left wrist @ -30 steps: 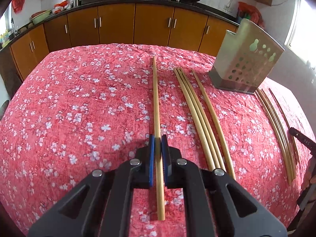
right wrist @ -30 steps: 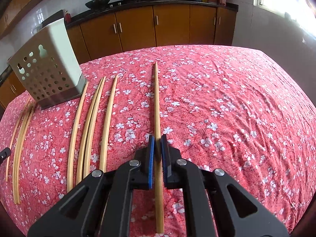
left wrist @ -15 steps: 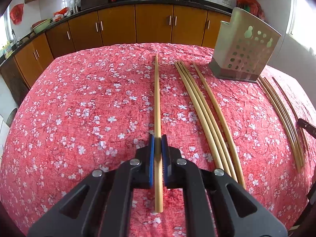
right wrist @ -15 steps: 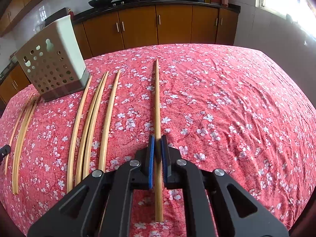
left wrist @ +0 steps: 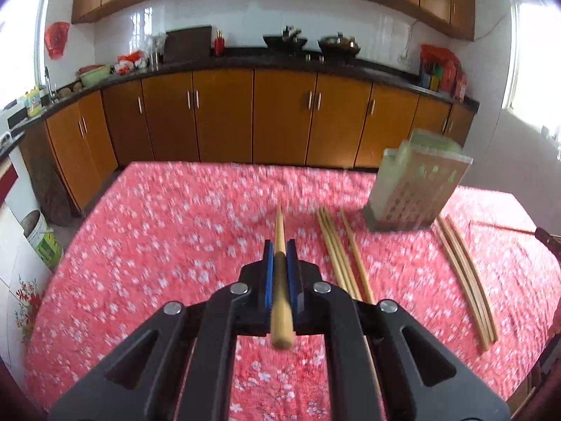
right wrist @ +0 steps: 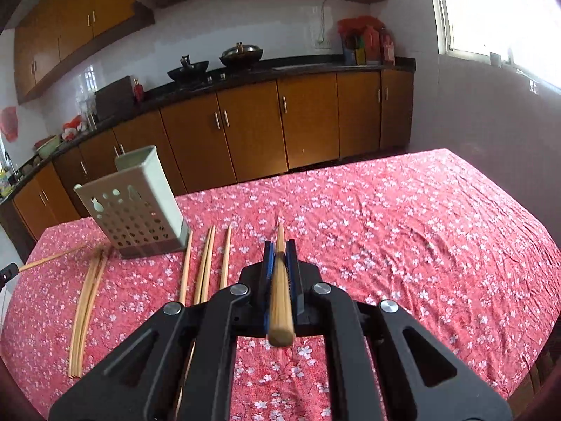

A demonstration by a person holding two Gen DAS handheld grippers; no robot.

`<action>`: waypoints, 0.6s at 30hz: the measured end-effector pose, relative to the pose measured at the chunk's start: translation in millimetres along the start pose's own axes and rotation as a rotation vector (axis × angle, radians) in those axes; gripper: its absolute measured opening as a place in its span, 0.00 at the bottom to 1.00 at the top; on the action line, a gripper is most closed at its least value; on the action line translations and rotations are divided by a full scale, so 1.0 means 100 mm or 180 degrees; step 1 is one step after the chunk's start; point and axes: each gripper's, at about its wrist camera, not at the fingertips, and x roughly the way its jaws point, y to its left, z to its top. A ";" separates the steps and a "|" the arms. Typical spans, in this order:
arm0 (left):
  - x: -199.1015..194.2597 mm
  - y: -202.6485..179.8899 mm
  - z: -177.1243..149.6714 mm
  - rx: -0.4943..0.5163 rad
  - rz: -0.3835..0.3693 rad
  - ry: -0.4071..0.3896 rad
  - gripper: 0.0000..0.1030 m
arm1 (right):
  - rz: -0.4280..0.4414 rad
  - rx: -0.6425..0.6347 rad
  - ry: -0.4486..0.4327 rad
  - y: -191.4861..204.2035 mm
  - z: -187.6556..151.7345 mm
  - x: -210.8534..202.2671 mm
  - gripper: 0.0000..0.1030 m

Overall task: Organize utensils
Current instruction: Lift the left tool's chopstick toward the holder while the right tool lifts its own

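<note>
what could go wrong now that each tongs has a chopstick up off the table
1. The left tongs and the right tongs each pinch a single round chopstick between narrow pads; it could pivot or slip out.
2. The holder is tall and leans in both views, so a chopstick tip striking its rim might tip it.
3. Loose chopsticks lie right beside the holder; a low approach could scatter them.

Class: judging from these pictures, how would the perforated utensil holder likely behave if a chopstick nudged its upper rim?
The utensil holder looks tall over a narrow base, so it may tip. It appears thin-walled, hollow and perforated, so probably light. The tablecloth could let it slide.
</note>
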 end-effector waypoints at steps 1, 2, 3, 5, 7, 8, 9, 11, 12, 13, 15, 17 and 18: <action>-0.06 0.00 0.07 -0.0013 -0.0002 -0.0084 0.08 | 0.0013 -0.0008 -0.0052 0.01 0.05 -0.04 0.07; -0.11 0.00 0.15 -0.0022 0.0004 -0.0164 0.08 | 0.0023 -0.0019 -0.0105 0.02 0.09 -0.08 0.07; -0.16 0.00 0.19 -0.0024 0.0010 -0.0215 0.08 | 0.0033 -0.0027 -0.0143 0.04 0.12 -0.10 0.07; -0.20 -0.01 0.31 -0.0032 0.0013 -0.0306 0.08 | 0.0058 -0.0039 -0.0225 0.07 0.20 -0.14 0.07; -0.24 -0.01 0.43 -0.0047 0.0020 -0.0374 0.08 | 0.0080 -0.0054 -0.0287 0.11 0.27 -0.16 0.07; -0.25 0.00 0.48 -0.0053 0.0025 -0.0403 0.08 | 0.0082 -0.0065 -0.0304 0.14 0.28 -0.15 0.07; -0.26 0.01 0.53 -0.0055 0.0030 -0.0427 0.08 | 0.0082 -0.0081 -0.0324 0.16 0.31 -0.17 0.07; -0.26 0.01 0.63 -0.0058 0.0048 -0.0469 0.08 | 0.0095 -0.0110 -0.0357 0.19 0.36 -0.17 0.07; -0.26 0.01 0.66 -0.0056 0.0067 -0.0480 0.08 | 0.0099 -0.0127 -0.0379 0.21 0.39 -0.18 0.07; -0.27 0.00 0.70 -0.0057 0.0093 -0.0491 0.08 | 0.0092 -0.0141 -0.0403 0.23 0.42 -0.19 0.07; -0.28 0.01 0.80 -0.0090 0.0099 -0.0524 0.08 | 0.0120 -0.0155 -0.0455 0.26 0.50 -0.20 0.07; -0.34 -0.01 0.92 -0.0128 0.0091 -0.0612 0.08 | 0.0156 -0.0152 -0.0590 0.31 0.67 -0.28 0.07; -0.40 -0.05 1.02 -0.0141 0.0065 -0.0715 0.08 | 0.0195 -0.0131 -0.0659 0.33 0.75 -0.32 0.07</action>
